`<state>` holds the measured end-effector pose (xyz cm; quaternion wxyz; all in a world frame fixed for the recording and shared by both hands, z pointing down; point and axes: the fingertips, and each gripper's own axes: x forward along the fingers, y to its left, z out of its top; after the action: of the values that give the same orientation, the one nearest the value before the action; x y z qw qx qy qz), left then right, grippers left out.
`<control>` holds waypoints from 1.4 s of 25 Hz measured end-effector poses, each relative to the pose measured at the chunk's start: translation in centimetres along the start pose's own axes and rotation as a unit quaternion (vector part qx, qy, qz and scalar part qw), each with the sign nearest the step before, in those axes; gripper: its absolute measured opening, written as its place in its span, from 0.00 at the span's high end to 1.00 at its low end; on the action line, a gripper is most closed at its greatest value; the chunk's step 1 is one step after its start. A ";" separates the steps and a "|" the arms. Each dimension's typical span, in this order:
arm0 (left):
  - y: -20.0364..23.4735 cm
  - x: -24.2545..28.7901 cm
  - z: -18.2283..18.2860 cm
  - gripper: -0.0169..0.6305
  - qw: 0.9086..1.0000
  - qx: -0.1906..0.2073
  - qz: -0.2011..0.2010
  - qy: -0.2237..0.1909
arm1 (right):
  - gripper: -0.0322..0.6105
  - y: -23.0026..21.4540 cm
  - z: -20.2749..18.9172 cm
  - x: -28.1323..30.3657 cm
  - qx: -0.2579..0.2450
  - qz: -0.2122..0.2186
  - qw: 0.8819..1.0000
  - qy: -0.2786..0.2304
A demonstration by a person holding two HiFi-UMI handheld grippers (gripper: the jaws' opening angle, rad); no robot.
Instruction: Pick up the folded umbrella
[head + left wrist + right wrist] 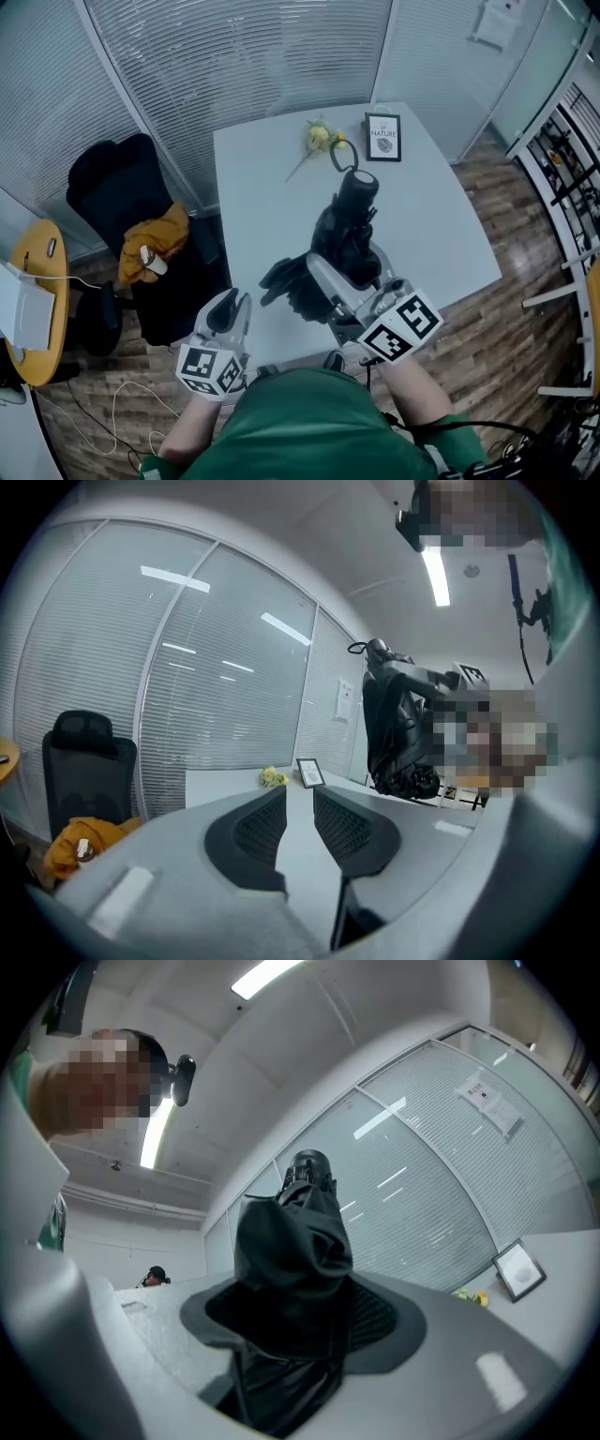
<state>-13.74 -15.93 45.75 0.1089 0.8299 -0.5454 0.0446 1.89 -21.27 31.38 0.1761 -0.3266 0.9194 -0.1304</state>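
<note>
The folded umbrella [345,236] is black, with a round handle end and a wrist loop pointing to the far side. My right gripper [323,277] is shut on its crumpled fabric and holds it over the white table [267,192]. In the right gripper view the umbrella [291,1269] fills the space between the jaws of the right gripper [300,1314] and stands upward from them. My left gripper [229,305] hovers at the table's near left corner, open by a narrow gap with nothing in it. The left gripper view has the left gripper [298,799] low and the umbrella [394,733] raised at the right.
A framed picture [382,137] and a yellow flower [321,138] lie at the table's far edge. A black office chair [127,202] with an orange cloth [155,242] stands left of the table. A yellow round table [37,300] is at far left.
</note>
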 end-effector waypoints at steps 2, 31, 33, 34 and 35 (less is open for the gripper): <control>-0.1 0.0 0.3 0.82 1.000 -0.001 0.000 -0.004 | 0.52 0.1 0.1 -0.1 -0.002 0.003 1.000 0.001; 2.5 -0.9 0.9 0.82 0.998 -0.053 0.012 -0.015 | 0.52 -0.9 -0.6 -0.5 0.023 -0.012 1.000 0.001; 3.0 -1.1 1.2 0.82 0.998 -0.057 0.015 -0.021 | 0.52 -0.9 -0.5 -0.6 0.021 -0.014 1.000 -0.001; 3.2 -1.1 1.2 0.82 0.998 -0.058 0.017 -0.023 | 0.52 -0.9 -0.5 -0.6 0.021 -0.014 1.000 -0.003; 3.3 -1.2 1.2 0.82 0.998 -0.059 0.019 -0.023 | 0.52 -0.9 -0.4 -0.7 0.021 -0.014 1.000 -0.004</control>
<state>-17.31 -16.44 44.78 0.1440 0.8126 -0.5647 -0.0044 2.73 -21.45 32.20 0.1852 -0.3366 0.9108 -0.1512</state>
